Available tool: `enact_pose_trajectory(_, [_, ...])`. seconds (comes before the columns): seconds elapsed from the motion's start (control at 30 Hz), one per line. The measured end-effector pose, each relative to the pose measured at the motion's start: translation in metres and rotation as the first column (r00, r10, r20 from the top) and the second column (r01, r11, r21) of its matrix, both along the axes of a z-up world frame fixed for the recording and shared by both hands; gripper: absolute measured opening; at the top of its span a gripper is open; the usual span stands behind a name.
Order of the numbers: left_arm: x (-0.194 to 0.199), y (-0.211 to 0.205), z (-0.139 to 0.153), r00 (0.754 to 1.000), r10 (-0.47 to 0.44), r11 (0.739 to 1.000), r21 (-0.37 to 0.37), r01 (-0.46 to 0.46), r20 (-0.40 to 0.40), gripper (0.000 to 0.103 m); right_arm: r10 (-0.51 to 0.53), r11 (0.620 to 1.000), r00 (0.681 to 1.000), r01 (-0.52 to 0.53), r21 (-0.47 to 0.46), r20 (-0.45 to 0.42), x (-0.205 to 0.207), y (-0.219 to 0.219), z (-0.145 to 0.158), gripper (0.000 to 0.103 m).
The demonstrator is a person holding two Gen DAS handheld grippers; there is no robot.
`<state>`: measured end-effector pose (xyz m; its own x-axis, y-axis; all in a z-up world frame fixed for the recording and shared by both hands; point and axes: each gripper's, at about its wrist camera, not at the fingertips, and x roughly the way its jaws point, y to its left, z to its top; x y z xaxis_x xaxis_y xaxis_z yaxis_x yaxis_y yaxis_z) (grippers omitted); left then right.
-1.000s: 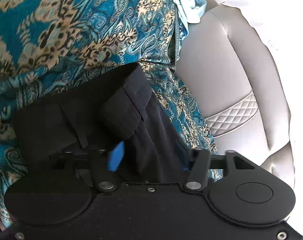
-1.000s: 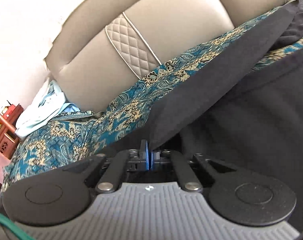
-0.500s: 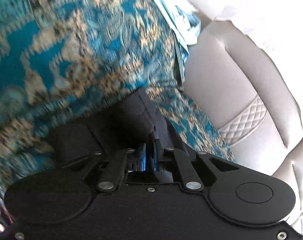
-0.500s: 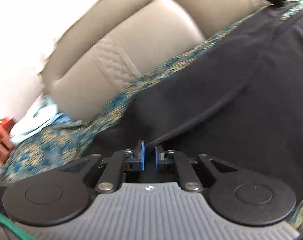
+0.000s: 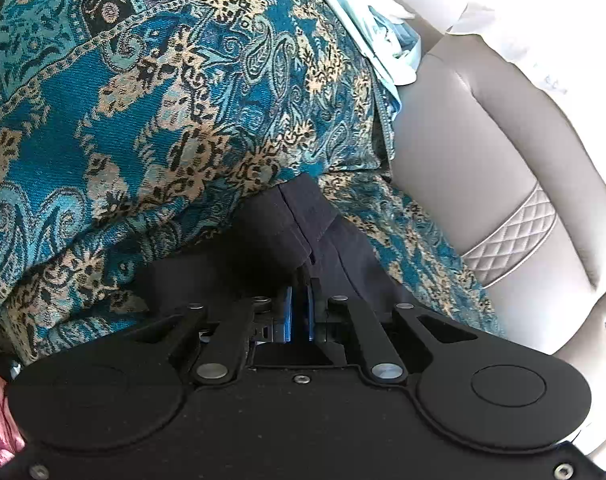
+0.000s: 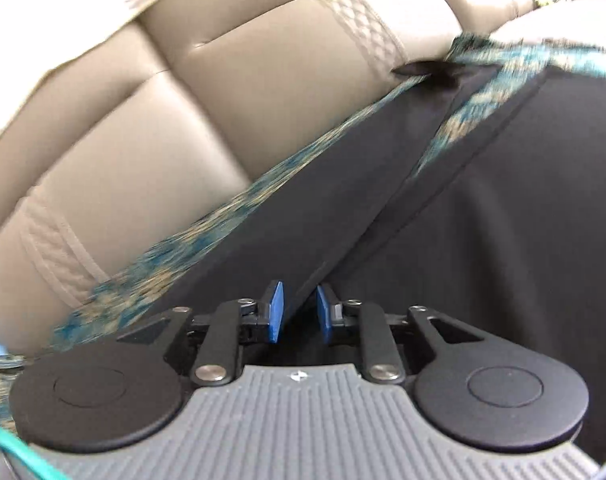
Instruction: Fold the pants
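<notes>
Two claws work on one pair of black pants (image 5: 303, 236), which lies spread on a teal and gold patterned throw (image 5: 151, 112) draped over a beige leather sofa (image 5: 455, 168). In the left wrist view, our left claw (image 5: 299, 314) has its blue pads nearly together, with a fold of the pants' banded edge running down into the narrow gap, so we judge it pinched on the cloth. In the right wrist view, our right claw (image 6: 299, 312) stands parted, its blue pads apart on either side of a raised ridge of the pants (image 6: 443, 220); the cloth rises between them but neither pad presses it. From that claw the dark fabric stretches up and away to the right, toward the sofa back (image 6: 243, 92). A pale blue cloth (image 5: 383, 36) lies bunched at the throw's far edge.
</notes>
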<state>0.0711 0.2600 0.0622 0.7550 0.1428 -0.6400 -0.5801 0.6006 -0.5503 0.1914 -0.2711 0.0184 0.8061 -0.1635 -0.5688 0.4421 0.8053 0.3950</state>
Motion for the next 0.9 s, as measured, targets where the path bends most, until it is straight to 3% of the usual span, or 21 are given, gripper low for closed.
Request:
enact_pose_trajectory(0.3, [0.009, 0.004, -0.009, 0.999, 0.028, 1.0, 0.005, -0.028, -0.045, 0.007, -0.154, 0.961, 0.985, 0.131, -0.245, -0.075, 0.066, -0.1, 0.009, 0.041])
enact_pose_trajectory(0.37, [0.011, 0.004, -0.01, 0.998, 0.036, 0.999, 0.012, -0.035, -0.058, 0.007, -0.176, 0.951, 0.982, 0.15, -0.271, -0.074, 0.078, -0.128, 0.013, 0.05])
enact_pose_trajectory(0.4, [0.013, 0.003, -0.011, 0.997, 0.041, 0.999, 0.016, -0.04, -0.067, 0.008, -0.16, 0.952, 0.983, 0.13, -0.278, -0.089, 0.085, -0.14, 0.013, 0.062])
enact_pose_trajectory(0.43, [0.015, 0.003, -0.012, 0.996, 0.046, 0.999, 0.019, -0.045, -0.078, 0.008, -0.125, 0.955, 0.985, 0.087, -0.285, -0.118, 0.094, -0.151, 0.013, 0.066])
enact_pose_trajectory(0.57, [0.02, -0.002, -0.013, 0.992, 0.063, 0.997, 0.049, -0.058, -0.106, 0.008, -0.099, 0.909, 0.976, 0.01, -0.416, -0.192, 0.131, -0.182, 0.012, 0.069])
enact_pose_trajectory(0.6, [0.022, -0.004, -0.013, 0.991, 0.068, 0.996, 0.057, -0.062, -0.113, 0.008, -0.091, 0.904, 0.976, -0.002, -0.428, -0.198, 0.137, -0.189, 0.012, 0.074])
enact_pose_trajectory(0.63, [0.024, -0.005, -0.012, 0.99, 0.072, 0.996, 0.065, -0.065, -0.12, 0.008, -0.073, 0.904, 0.974, -0.027, -0.426, -0.215, 0.144, -0.196, 0.01, 0.079])
enact_pose_trajectory(0.73, [0.03, -0.009, -0.011, 0.987, 0.081, 0.994, 0.088, -0.069, -0.138, 0.008, 0.004, 0.914, 0.955, -0.123, -0.386, -0.296, 0.166, -0.217, 0.001, 0.079])
enact_pose_trajectory(0.77, [0.032, -0.009, -0.01, 0.986, 0.083, 0.993, 0.096, -0.07, -0.143, 0.008, 0.022, 0.919, 0.948, -0.144, -0.367, -0.316, 0.17, -0.221, -0.002, 0.068])
enact_pose_trajectory(0.8, [0.033, -0.01, -0.01, 0.986, 0.084, 0.992, 0.102, -0.07, -0.147, 0.008, 0.039, 0.93, 0.952, -0.146, -0.338, -0.304, 0.17, -0.225, -0.002, 0.043])
enact_pose_trajectory(0.83, [0.035, -0.011, -0.009, 0.985, 0.086, 0.992, 0.109, -0.07, -0.151, 0.008, 0.039, 0.943, 0.954, -0.133, -0.305, -0.296, 0.171, -0.231, 0.001, 0.005])
enact_pose_trajectory(0.9, [0.037, -0.012, -0.008, 0.984, 0.088, 0.99, 0.12, -0.07, -0.154, 0.008, 0.003, 0.959, 0.957, -0.084, -0.27, -0.289, 0.171, -0.243, 0.006, 0.004])
